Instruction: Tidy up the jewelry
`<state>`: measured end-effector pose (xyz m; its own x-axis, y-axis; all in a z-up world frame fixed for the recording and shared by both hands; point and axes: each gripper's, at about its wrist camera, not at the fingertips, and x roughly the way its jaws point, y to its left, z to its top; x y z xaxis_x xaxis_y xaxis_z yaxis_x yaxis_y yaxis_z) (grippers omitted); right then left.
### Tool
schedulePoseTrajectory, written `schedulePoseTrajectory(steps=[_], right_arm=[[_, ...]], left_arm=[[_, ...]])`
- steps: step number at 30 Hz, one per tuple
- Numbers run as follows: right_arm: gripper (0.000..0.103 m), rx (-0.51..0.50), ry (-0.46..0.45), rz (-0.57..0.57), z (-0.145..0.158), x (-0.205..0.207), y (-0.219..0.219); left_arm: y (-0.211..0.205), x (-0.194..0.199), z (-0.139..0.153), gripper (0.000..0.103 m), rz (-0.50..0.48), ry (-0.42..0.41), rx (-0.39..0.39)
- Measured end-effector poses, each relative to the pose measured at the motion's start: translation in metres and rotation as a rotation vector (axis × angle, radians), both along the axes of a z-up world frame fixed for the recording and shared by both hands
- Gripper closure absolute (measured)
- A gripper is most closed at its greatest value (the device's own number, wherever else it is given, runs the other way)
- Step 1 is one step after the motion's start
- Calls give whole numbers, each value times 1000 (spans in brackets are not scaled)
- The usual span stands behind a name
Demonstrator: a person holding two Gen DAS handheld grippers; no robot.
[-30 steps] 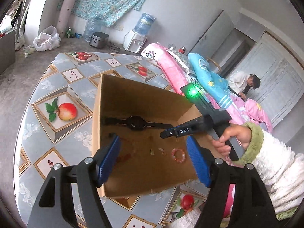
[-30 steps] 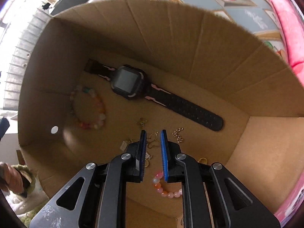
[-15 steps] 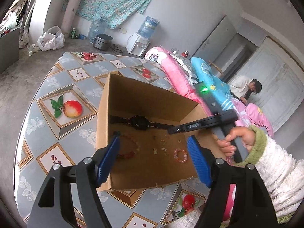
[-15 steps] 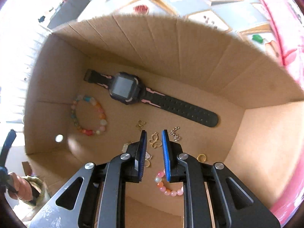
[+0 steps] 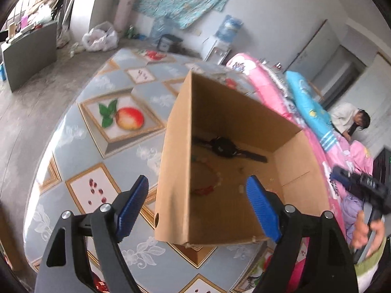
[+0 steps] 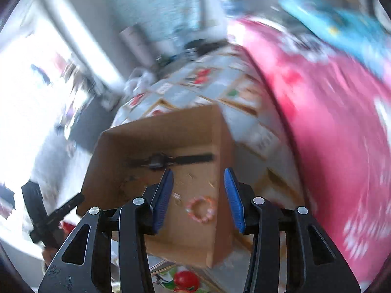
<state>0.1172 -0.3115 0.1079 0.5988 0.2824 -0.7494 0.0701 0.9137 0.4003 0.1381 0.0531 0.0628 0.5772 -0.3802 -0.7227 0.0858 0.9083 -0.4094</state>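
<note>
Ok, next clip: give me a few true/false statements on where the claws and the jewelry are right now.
1. The black watch lies on the floor of the cardboard box. True.
2. The right claw is clamped on the pink bead bracelet. False: its jaws have just been opening, nothing is between them, and the bracelet lies in the box.
3. The left claw is open, with one box wall between its jaws. True.
4. The box stands on a bare wooden table. False: it stands on a fruit-print tablecloth.
5. The box is closed with a lid. False: its top is open.
</note>
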Motion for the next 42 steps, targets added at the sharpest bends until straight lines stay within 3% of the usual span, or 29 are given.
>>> schedulePoseTrajectory(steps=[5,7,8,16,23,33,39,41,42], right_arm=[[61,132,93,-11,-48,-13,-3],[76,183,121,6,-61,-14,-2],[76,209,129,15,-65,-14,-2],[77,159,126,83,-63,-17,5],[80,123,136,72,-66,-16,-10],[80,130,151,23,-70,-51,-10],[76,154,125,8,-68,-65,-11],[71,82,82,-13,-56,-74,-10],[63,53,56,-20,-50,-79,-8]], left_arm=[[-13,3,-15,22,-16,58,-29],[-21,2,-15,20,-5,49,-4],[-22,2,-15,20,-3,47,4],[-26,-5,-12,20,12,33,19],[-36,-31,-12,20,-32,50,-8],[-36,-51,-11,20,-33,53,-8],[-38,-59,-8,19,-32,21,27],[-38,-68,1,19,11,-32,83],[-38,-76,9,19,25,-78,114]])
